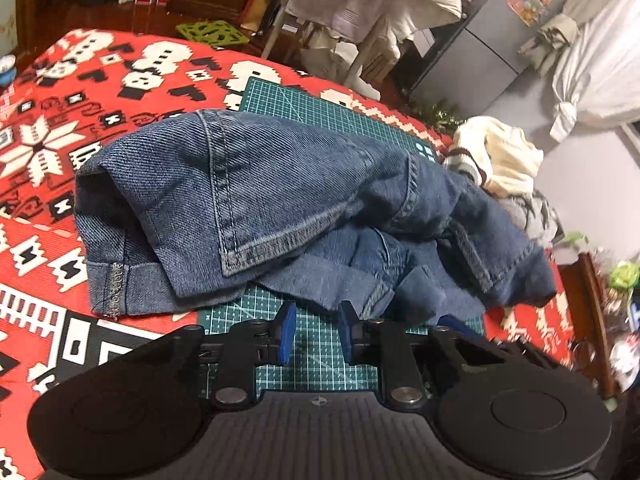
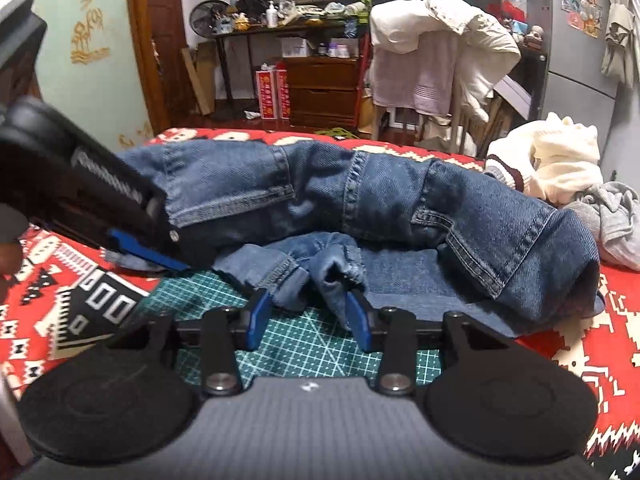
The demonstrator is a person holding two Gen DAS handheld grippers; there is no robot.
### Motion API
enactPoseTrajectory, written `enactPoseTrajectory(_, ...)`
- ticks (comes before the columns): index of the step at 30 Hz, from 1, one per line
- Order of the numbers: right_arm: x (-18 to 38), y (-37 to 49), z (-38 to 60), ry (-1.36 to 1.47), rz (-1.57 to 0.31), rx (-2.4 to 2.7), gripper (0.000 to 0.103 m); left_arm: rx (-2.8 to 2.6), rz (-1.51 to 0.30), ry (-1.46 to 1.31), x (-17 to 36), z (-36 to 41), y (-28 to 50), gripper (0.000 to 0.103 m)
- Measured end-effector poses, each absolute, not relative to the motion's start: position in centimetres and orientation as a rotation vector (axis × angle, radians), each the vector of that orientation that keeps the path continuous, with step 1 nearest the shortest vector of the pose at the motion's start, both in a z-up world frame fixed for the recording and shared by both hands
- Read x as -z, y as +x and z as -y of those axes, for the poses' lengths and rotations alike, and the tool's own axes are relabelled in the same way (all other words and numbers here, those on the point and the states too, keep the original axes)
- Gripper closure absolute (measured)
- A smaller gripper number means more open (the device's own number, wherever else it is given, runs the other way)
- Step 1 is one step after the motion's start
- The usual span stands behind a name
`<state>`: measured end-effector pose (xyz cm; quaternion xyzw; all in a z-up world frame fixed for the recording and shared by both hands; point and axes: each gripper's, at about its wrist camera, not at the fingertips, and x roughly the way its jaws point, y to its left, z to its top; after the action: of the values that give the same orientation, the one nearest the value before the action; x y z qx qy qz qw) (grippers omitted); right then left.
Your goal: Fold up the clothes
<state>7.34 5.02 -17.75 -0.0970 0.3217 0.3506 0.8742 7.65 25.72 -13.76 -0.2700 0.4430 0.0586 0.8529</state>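
Observation:
A pair of blue jeans lies loosely doubled over on a green cutting mat that covers part of a red patterned blanket. My left gripper is open just short of the denim's near edge, with only mat between its blue fingers. In the right wrist view the jeans stretch across the bed, with a bunched hem at the front. My right gripper is open, and its fingertips stand either side of that hem. The left gripper shows at the left, low beside the denim.
A cream sweater with a striped cuff and a grey garment are piled at the bed's right end. Behind the bed stand a chair draped in white clothes, wooden drawers and a grey fridge.

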Motion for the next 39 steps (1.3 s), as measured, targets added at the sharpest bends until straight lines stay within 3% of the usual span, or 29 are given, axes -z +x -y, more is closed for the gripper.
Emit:
enactPoseTrajectory(13, 20.4, 6.9, -9.2, -0.39, -0.612, -0.667, 0.054, -0.139, -0.911, -0.604, 13.4, -26.8, 7.9, 0.082)
enactPoseTrajectory(18, 21.3, 6.5, -10.6, -0.447, -0.584, -0.644, 0.041, -0.148, -0.904, -0.625, 13.3, -27.4, 7.7, 0.082)
enactPoseTrajectory(21, 21.4, 6.5, -10.9, -0.442, -0.549, -0.624, 0.04, -0.151, -0.898, -0.636, 13.2, -27.7, 7.7, 0.082)
enactPoseTrajectory(22, 21.3, 6.5, -10.8, -0.431, -0.536, -0.609, 0.042, -0.152, -0.898, -0.638, 13.2, -27.7, 7.7, 0.082)
enactPoseTrajectory(27, 20.4, 7.6, -9.4, -0.302, -0.551, -0.578, 0.073, -0.155, -0.894, -0.647, 13.2, -28.0, 7.6, 0.082)
enactPoseTrajectory(30, 19.8, 7.5, -9.2, -0.278, -0.524, -0.557, 0.077, -0.152, -0.889, -0.651, 13.1, -28.0, 7.6, 0.082)
enactPoseTrajectory(34, 20.3, 8.0, -9.8, -0.249, -0.566, -0.532, 0.074, -0.15, -0.884, -0.637, 13.0, -27.8, 7.6, 0.082)
enactPoseTrajectory(39, 20.2, 8.1, -9.3, -0.167, -0.642, -0.505, 0.087, -0.151, -0.884, -0.642, 13.0, -28.0, 7.0, 0.082)
